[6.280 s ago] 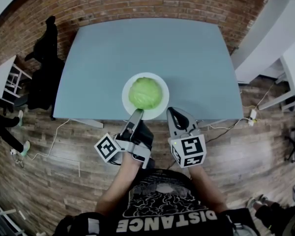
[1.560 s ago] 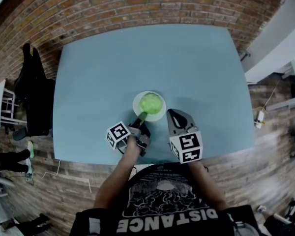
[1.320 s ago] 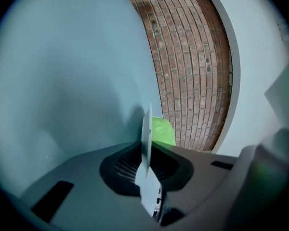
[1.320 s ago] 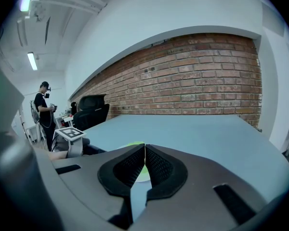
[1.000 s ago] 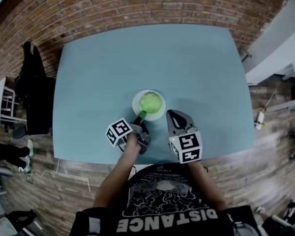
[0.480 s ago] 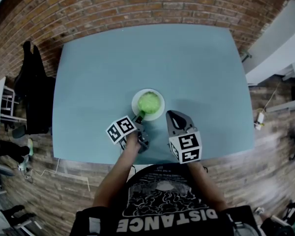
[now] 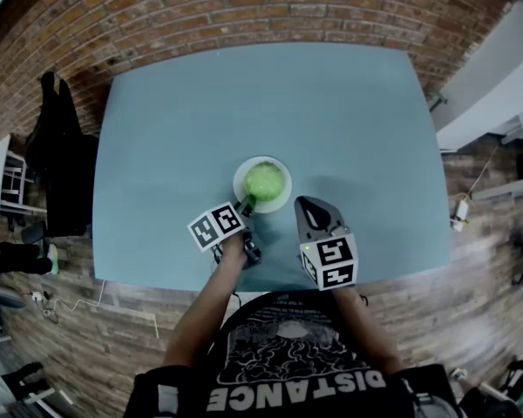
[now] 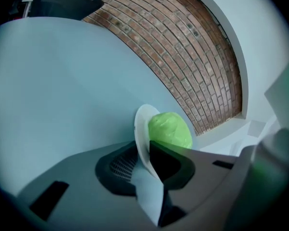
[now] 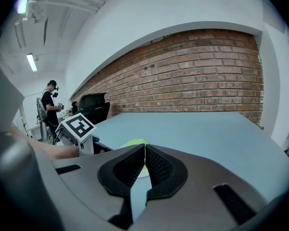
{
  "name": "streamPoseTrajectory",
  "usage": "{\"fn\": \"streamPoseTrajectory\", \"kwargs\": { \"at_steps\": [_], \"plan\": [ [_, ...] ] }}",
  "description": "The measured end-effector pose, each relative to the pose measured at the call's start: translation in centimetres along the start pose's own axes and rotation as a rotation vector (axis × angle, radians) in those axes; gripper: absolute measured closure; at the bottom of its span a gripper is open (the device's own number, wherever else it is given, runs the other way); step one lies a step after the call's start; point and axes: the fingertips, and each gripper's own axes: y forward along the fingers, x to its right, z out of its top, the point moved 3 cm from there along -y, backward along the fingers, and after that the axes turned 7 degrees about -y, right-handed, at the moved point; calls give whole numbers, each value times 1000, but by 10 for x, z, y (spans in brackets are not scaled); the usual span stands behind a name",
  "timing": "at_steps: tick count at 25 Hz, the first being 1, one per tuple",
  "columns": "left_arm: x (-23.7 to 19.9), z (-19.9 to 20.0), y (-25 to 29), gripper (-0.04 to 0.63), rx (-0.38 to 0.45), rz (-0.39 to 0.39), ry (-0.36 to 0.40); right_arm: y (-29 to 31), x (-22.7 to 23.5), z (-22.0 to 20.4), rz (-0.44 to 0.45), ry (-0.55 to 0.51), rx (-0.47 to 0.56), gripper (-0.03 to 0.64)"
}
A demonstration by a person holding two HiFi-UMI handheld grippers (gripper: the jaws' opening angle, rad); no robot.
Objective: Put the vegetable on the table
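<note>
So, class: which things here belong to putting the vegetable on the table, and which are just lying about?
Job: cabbage, plate, table, left gripper (jaws opening, plate rim between them).
Lying about: right gripper (shut, empty), black chair, brick wall.
</note>
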Motion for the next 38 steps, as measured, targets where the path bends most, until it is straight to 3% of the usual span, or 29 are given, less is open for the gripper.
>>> {"fn": "streamPoseTrajectory", "kwargs": {
  "at_steps": [8,21,35,38],
  "plan": [
    [1,0,1,517,-9,41,90,0,-1,-1,2,-6,8,607],
    [9,-3,3,492,-35,144,319,-1,1,1,6,-5,3,607],
    [13,-6,4,480,-43,184,410,-2,2,-1,13,-10,3,607],
    [14,-6,5,474,-42,217,468,-3,4,-1,12,-6,1,607]
  ]
}}
